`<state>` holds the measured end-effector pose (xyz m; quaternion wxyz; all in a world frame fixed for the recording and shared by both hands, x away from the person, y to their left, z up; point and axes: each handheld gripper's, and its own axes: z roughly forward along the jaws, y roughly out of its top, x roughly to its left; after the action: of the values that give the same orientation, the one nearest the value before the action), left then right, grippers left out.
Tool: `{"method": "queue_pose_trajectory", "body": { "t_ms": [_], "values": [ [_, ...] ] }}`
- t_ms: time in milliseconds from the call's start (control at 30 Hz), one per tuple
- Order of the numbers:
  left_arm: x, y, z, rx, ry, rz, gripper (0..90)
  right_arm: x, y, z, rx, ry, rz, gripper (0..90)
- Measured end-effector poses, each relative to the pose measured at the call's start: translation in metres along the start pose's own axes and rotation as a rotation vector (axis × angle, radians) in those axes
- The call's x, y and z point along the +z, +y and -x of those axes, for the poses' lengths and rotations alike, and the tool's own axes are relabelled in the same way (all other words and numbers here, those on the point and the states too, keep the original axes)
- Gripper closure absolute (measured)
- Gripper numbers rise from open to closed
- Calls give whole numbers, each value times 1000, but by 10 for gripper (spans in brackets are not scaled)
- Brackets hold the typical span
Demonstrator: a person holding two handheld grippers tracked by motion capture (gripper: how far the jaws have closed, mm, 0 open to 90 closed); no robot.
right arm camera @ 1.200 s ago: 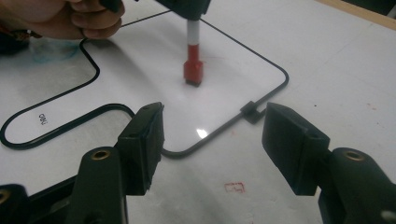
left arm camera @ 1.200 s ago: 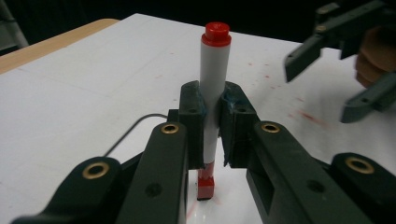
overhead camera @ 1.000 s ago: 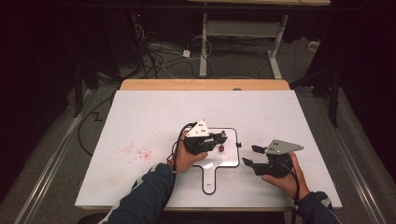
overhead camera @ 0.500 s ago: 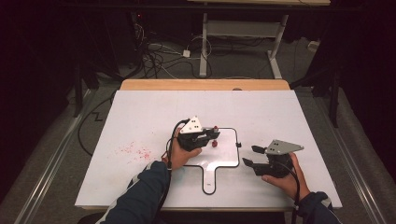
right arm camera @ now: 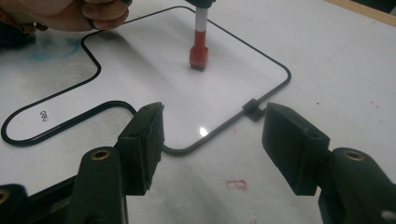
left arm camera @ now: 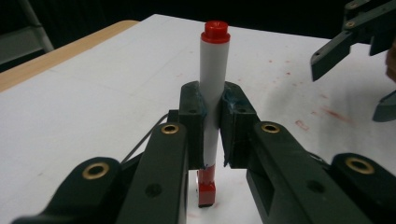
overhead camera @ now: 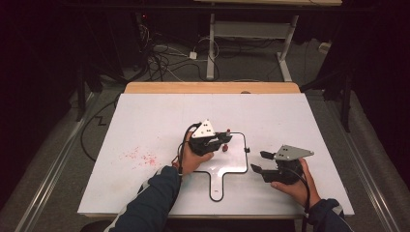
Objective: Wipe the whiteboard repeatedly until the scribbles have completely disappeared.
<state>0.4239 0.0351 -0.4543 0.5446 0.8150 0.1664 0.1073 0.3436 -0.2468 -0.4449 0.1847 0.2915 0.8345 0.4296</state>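
A white marker with a red cap stands upright in my left gripper, whose pads are shut on its barrel. Its red lower end rests on a small whiteboard with a black rim and a handle. In the high view my left gripper is over the board's upper part, holding the marker. My right gripper stands open just off the board's right edge, with nothing between its jaws. In its own view the right gripper points at the board's rim.
The board lies on a large white table with a wooden far edge. Red marker smudges spot the table left of the board. The left hand rests on the board. Cables and a desk frame lie beyond the table.
My left gripper has shifted slightly over the board with the marker in it. The right gripper has stayed where it was.
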Motion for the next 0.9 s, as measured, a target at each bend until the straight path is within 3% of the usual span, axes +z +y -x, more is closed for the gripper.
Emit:
{"method": "queue_pose_trajectory", "body": {
  "t_ms": [167, 367, 500, 600, 700, 900],
  "values": [
    [-10, -4, 4, 27, -12, -5, 789, -2, 0, 1, -2, -2, 7, 398],
    [-20, -8, -10, 7, 53, -8, 788, -3, 0, -2, -6, -5, 5, 398],
    [-18, -10, -10, -31, 25, 8, 788, -1, 0, -1, -2, -4, 4, 398],
    [-16, -9, -4, -6, 8, 6, 788, -1, -1, -1, -5, -2, 2, 398],
    [-12, -6, -6, 20, 32, -3, 789, -2, -1, 0, 2, -4, 1, 397],
    [-2, -2, -22, -15, 78, 7, 788, -2, 0, -1, -6, -3, 4, 398]
  ]
}}
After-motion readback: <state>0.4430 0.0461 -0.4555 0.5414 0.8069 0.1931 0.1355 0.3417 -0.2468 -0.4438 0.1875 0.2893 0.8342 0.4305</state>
